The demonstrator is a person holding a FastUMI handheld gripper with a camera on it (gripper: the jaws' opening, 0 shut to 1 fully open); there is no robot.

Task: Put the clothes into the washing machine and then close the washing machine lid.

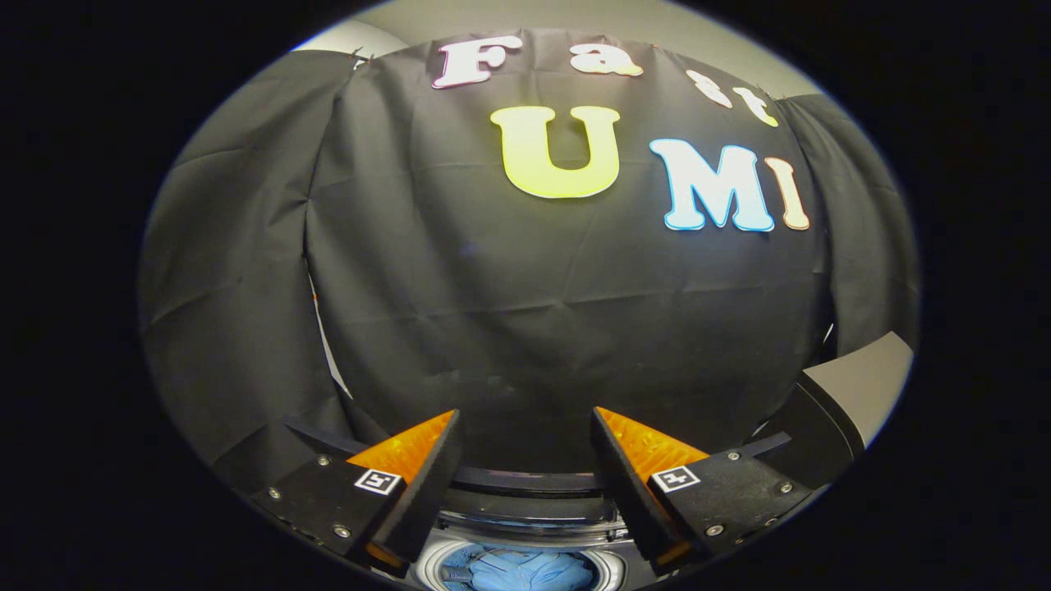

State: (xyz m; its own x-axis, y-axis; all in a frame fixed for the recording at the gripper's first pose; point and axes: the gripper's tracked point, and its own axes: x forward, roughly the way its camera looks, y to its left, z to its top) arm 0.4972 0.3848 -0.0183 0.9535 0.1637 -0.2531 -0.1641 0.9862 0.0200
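**Clothes in drum, lid not yet closed**

Gripper view. The gripper [525, 492] is hovering above the washing machine with its jaws standing apart and holding nothing; open air and the black cloth wall are showing between them. Directly below and between the jaws, the round drum opening of the white top-loading washing machine [517, 566] is lying exposed. The crumpled light-blue clothes [513, 570] are sitting inside that drum, so the loading step is looking done, as far as can be judged.

The dark, grey-edged washing machine lid [846, 394] is standing raised, off to the right of the right jaw and beyond it. That is the relation the coming move is turning on: the lid is lying right of and slightly ahead of the jaws, so the gripper would be needing to travel rightward to reach its edge and swing it down over the opening.

Hard to make out: the drum is being cut off below, only part of the clothes is showing, and the lid's hinge and far edge are hidden.
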